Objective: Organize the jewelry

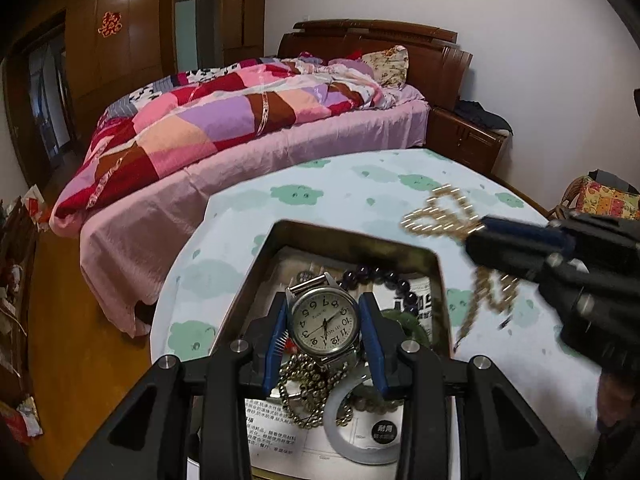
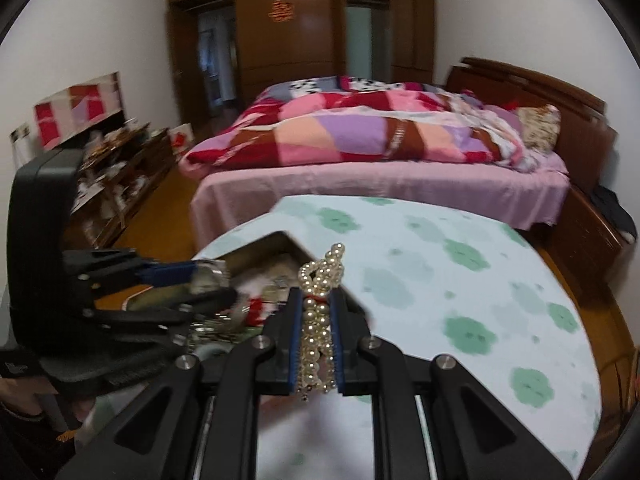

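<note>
While the left gripper clamps a watch over the cluttered tin, the right gripper pinches a pearl necklace beside it, above the table.

Readable stuff: a watch dial and one door sign

The watch shows numerals 1–12, upside down; far wardrobe door carries a red double-happiness sign; tin's printed papers too blurry.
</note>
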### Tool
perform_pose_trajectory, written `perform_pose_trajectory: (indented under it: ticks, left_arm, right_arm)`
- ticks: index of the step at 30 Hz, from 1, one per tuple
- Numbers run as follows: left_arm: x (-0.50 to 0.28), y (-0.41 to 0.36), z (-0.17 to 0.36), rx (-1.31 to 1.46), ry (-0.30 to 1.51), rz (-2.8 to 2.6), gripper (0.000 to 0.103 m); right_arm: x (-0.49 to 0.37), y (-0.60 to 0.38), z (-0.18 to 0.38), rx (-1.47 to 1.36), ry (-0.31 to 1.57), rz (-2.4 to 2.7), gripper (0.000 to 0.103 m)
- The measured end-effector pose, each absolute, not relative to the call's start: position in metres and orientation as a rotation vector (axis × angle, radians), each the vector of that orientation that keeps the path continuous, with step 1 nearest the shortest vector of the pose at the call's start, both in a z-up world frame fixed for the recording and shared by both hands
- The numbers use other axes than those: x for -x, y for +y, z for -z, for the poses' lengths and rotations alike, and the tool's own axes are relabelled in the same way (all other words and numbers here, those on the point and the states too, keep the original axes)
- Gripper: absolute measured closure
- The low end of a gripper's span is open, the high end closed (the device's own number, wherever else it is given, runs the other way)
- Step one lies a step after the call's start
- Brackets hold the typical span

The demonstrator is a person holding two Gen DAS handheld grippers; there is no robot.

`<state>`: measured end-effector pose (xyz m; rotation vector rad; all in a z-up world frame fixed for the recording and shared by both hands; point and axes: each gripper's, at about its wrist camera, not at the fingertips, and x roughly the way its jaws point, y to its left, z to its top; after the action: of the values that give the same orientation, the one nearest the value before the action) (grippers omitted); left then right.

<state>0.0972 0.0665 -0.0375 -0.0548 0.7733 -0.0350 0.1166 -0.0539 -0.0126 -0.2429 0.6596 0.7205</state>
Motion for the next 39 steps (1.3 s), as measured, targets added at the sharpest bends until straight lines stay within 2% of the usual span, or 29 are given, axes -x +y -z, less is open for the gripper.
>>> perform_pose_trajectory:
  ticks: [11,14,15,16,17,19,20,39]
  left_arm:
    - [-0.100,0.074,0.056,0.065,0.831,0.008,0.065]
    - [-0.097,0.072,0.053,0.044,0.826,-0.020,0.064]
    - [-0.096,0.073,0.051,0.043,0.821,-0.027,0.061]
    - [-0.093,0.074,0.047,0.041,0.814,-0.040,0.054]
    - [-0.090,0.076,0.044,0.045,0.803,-0.053,0.049]
    - [-0.082,0.079,0.038,0.058,0.779,-0.072,0.033]
    - [-0.079,0.081,0.036,0.064,0.771,-0.070,0.033]
    - [-0.028,0.080,-0.005,0.071,0.677,-0.053,0.033]
  right_arm:
    - [-0.125,-0.033,0.053,0.263,0.743,-0.776,0.086]
    - [-0.125,-0.038,0.052,0.250,0.743,-0.752,0.072]
    - [-0.124,-0.040,0.051,0.243,0.741,-0.748,0.063]
    - [-0.124,-0.045,0.049,0.230,0.737,-0.741,0.055]
    - [-0.123,-0.049,0.046,0.217,0.732,-0.735,0.051]
    - [-0.120,-0.055,0.041,0.198,0.721,-0.722,0.040]
    - [-0.119,-0.057,0.039,0.191,0.716,-0.717,0.038]
    - [-0.068,-0.098,0.004,0.161,0.618,-0.629,0.026]
